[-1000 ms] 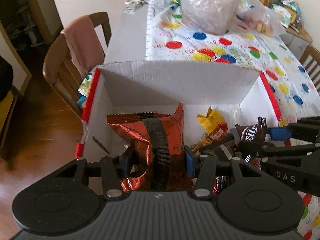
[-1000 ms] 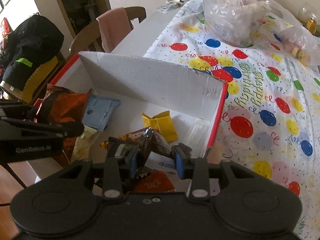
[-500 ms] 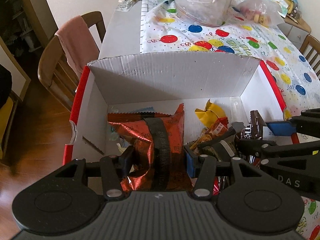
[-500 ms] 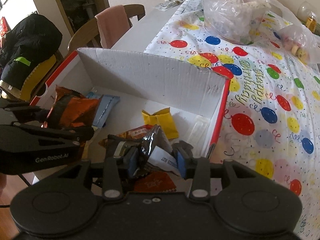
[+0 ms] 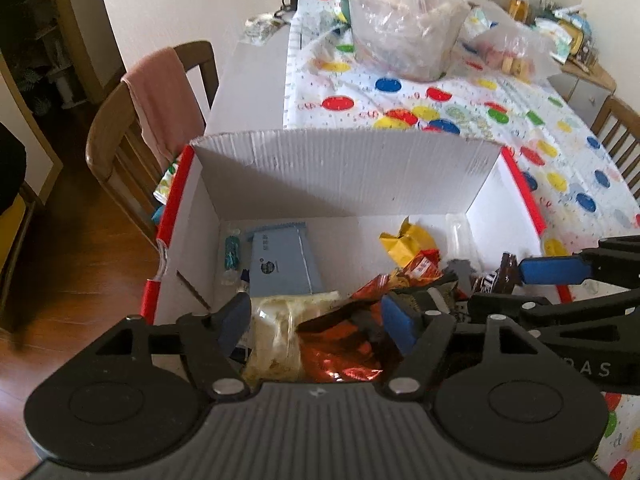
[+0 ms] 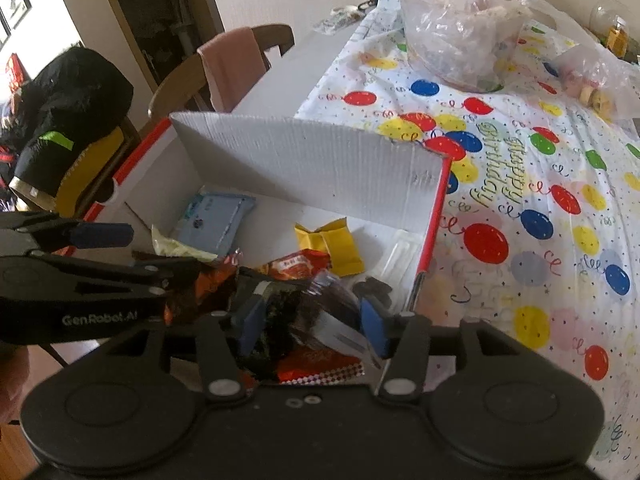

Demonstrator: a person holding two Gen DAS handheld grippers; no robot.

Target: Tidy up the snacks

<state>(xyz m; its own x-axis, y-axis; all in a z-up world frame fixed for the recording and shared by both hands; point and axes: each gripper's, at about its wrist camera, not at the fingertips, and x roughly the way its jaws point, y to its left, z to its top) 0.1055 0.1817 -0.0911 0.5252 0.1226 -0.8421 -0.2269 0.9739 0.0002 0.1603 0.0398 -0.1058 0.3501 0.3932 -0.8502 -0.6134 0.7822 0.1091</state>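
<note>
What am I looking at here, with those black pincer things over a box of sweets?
No robot: a person holds a two-finger gripper in each hand, and each carries a camera looking along its fingers. One picture is from the left gripper, the other from the right gripper.

Both hang over a white corrugated box with red edges, on a table covered by a balloon-print birthday cloth. Inside lie a pale blue flat packet, a yellow folded wrapper and more snacks.

Both sets of jaws are opening. A shiny red-orange foil bag lies loose between the left fingers, apparently dropped. A dark crinkly wrapper sits between the right fingers; whether the pads press it, I cannot tell.
</note>
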